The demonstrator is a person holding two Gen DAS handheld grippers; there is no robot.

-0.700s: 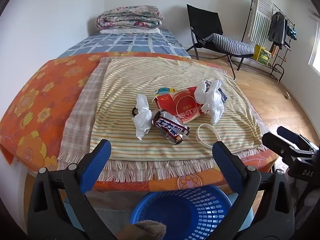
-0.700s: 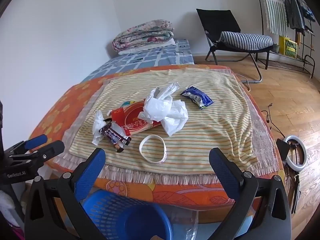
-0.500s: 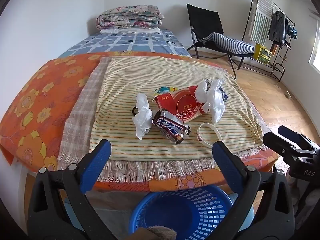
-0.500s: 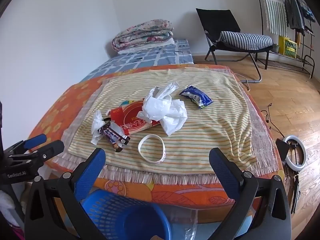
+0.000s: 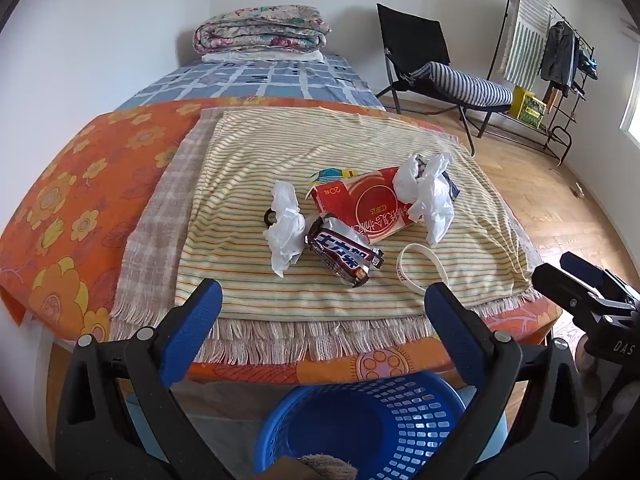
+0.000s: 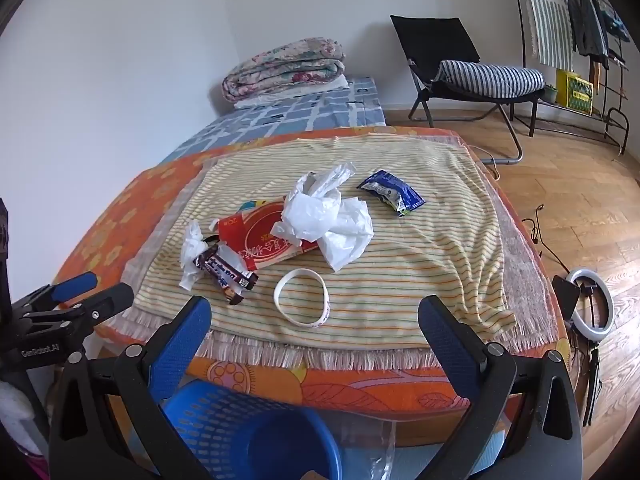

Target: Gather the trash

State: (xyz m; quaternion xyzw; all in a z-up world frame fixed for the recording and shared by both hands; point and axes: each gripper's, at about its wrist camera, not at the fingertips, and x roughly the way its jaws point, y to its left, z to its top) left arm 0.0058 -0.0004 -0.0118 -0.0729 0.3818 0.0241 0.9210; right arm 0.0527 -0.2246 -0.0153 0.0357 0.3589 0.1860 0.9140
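In the left wrist view, the left tool (image 5: pixel 322 324) is hanging spread wide and empty over the near edge of the bed (image 5: pixel 72 208), where a chocolate bar wrapper (image 5: pixel 342 254), a red carton (image 5: pixel 360 208) and crumpled white plastic (image 5: pixel 426 194) are lying on the striped blanket (image 5: pixel 320 140), with a blue basket (image 5: pixel 372 424) sitting below. In the right wrist view, the right tool (image 6: pixel 314 326) is likewise gaping empty just short of a white wristband (image 6: pixel 302 298), and a blue snack packet (image 6: pixel 390 192) is lying farther back.

You've got a folded quilt (image 5: pixel 260 28) far on the bed, black chair (image 6: pixel 460 64) far right, ring light (image 6: pixel 592 306) on the floor at right.
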